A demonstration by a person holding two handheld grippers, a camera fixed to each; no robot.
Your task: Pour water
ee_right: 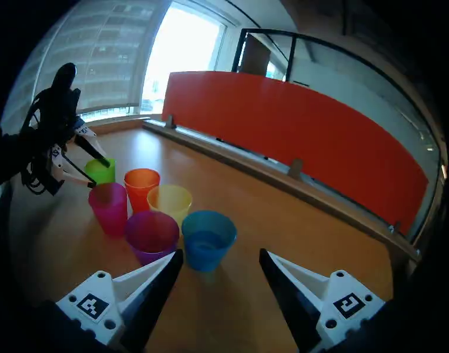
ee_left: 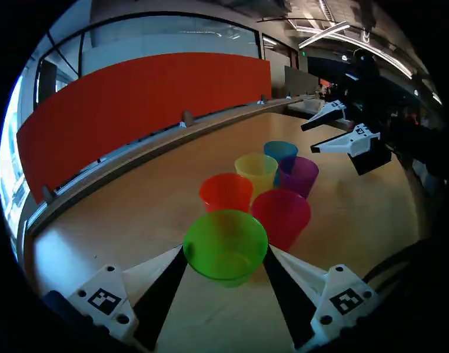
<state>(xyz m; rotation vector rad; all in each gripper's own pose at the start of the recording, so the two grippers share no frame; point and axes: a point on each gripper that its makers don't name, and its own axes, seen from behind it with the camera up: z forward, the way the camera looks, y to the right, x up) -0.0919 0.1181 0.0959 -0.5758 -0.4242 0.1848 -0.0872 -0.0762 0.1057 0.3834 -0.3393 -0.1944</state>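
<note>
The left gripper [ee_left: 224, 252] is clamped on the green cup [ee_left: 225, 244] at the near left end of the 6 cups, probably to lift and tip it. The right gripper [ee_right: 220, 254] has its fingers apart, empty, just before the blue cup [ee_right: 208, 238]. The right gripper view shows water inside the blue cup. In the left gripper view I cannot tell if the green cup holds any.

Green cup [ee_left: 225, 247], pink cup [ee_left: 281, 215], purple cup [ee_left: 299, 175], blue cup [ee_right: 208, 238] — orange-red partition [ee_left: 142, 106].

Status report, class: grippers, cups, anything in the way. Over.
Left gripper jaws straddle the green cup, grip unclear. Right gripper open, empty, facing the blue cup. Pink cup crowds the green one.
</note>
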